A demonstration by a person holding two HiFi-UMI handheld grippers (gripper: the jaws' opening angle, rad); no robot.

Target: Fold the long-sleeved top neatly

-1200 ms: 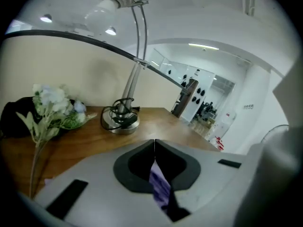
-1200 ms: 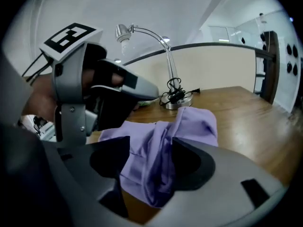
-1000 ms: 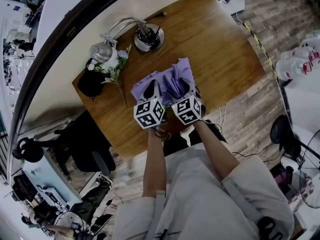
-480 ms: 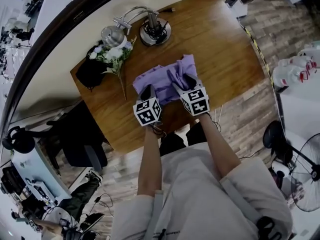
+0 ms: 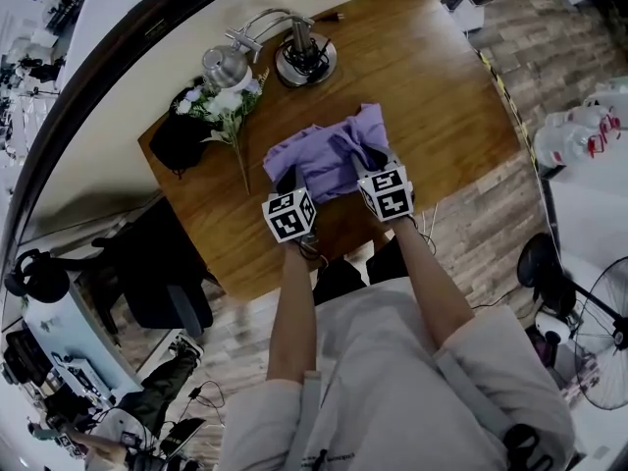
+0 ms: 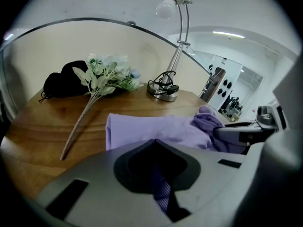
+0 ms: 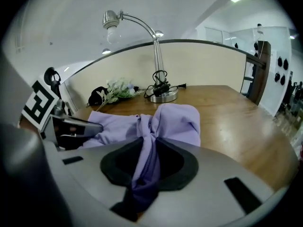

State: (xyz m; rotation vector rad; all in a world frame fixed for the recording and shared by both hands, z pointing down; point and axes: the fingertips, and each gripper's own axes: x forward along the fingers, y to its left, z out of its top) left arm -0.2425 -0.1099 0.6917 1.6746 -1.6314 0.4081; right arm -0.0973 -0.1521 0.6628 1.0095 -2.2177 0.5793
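Top (image 5: pixel 334 155) edge lost between both jaws

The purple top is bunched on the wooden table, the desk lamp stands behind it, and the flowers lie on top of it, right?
Not quite. The flowers lie on the bare table, left of the purple top and clear of it; the left gripper view shows this. The desk lamp does stand behind it.

We find the top (image 5: pixel 329 160) on the table (image 5: pixel 432 77), the lamp (image 5: pixel 299 62) behind it, the flowers (image 5: pixel 221 111) left of the lamp, near the far edge.
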